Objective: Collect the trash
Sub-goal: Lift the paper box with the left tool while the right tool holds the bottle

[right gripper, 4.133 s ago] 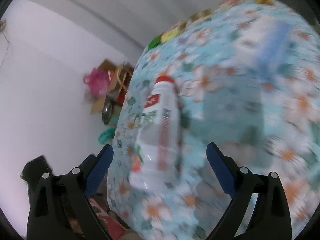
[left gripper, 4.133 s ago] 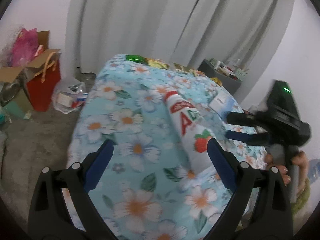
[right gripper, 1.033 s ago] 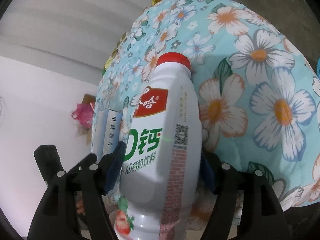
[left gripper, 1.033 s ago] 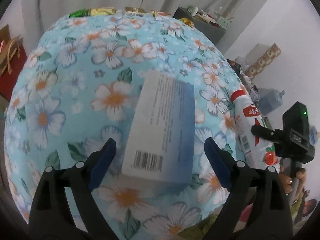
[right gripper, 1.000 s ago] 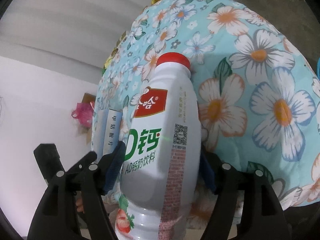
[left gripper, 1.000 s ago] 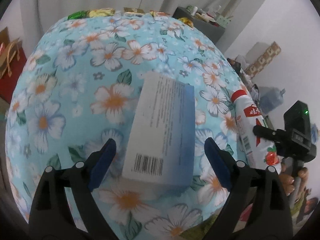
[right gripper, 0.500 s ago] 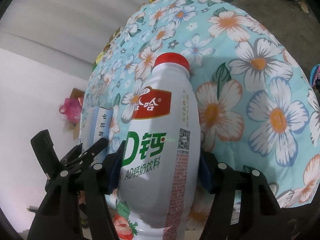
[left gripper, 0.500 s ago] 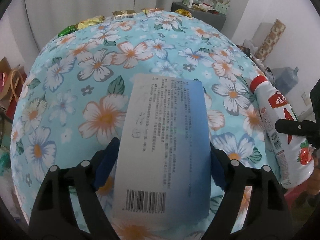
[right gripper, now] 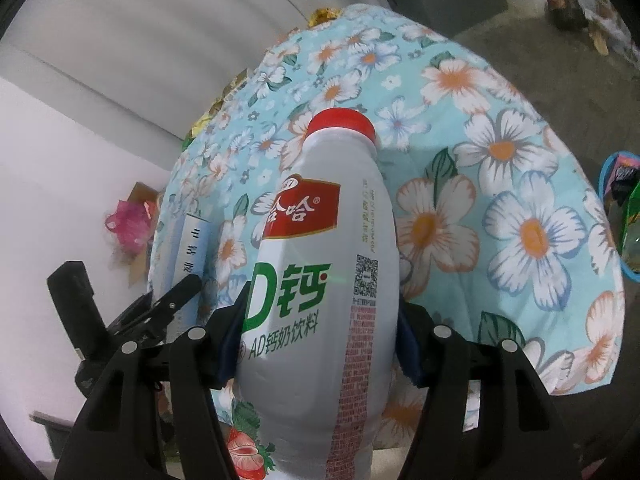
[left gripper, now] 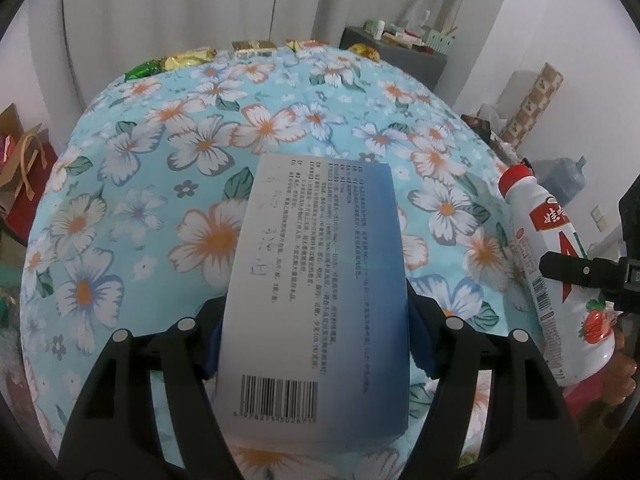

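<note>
My left gripper (left gripper: 316,336) closing, pads pressed on box (left gripper: 320,280) above floral cloth (left gripper: 160,184); my right gripper (right gripper: 320,340) clamps bottle (right gripper: 320,280) over cloth's edge.

box (left gripper: 316,280) on tablecloth (left gripper: 160,184), bottle (left gripper: 556,280) right

Home room, curtains (left gripper: 200,8), floral-clothed table (left gripper: 320,92)
</note>
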The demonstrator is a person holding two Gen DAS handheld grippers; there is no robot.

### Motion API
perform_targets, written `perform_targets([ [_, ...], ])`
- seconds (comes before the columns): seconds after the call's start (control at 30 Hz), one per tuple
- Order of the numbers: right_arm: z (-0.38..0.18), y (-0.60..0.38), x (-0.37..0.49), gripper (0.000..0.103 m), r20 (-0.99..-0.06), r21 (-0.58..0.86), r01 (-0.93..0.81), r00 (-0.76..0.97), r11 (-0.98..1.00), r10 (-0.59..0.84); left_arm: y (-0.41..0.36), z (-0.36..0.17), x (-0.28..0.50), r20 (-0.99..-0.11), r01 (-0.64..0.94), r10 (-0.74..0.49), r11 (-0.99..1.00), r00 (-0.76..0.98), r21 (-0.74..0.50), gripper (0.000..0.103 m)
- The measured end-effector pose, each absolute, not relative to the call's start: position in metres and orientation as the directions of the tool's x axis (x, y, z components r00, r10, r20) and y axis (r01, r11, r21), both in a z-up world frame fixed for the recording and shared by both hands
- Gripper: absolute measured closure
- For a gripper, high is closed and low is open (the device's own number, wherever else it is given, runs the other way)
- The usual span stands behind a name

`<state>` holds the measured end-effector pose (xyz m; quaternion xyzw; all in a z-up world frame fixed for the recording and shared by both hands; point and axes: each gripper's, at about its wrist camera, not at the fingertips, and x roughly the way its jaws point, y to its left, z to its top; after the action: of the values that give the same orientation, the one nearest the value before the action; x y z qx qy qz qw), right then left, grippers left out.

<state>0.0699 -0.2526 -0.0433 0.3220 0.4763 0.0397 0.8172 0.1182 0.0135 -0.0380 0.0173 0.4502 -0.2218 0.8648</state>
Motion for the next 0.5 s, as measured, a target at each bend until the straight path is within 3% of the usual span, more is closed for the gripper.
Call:
perform_targets([
  [0.5, -0.014, -0.234, 0.059, 0.042, -0.736, 0.527, 0.178, 0.586, 0.831, 0.340, 0.011, 0.002, 0.086, -0.715, 0.446, -0.416, 0.880, 0.561, -0.162, 0.036],
])
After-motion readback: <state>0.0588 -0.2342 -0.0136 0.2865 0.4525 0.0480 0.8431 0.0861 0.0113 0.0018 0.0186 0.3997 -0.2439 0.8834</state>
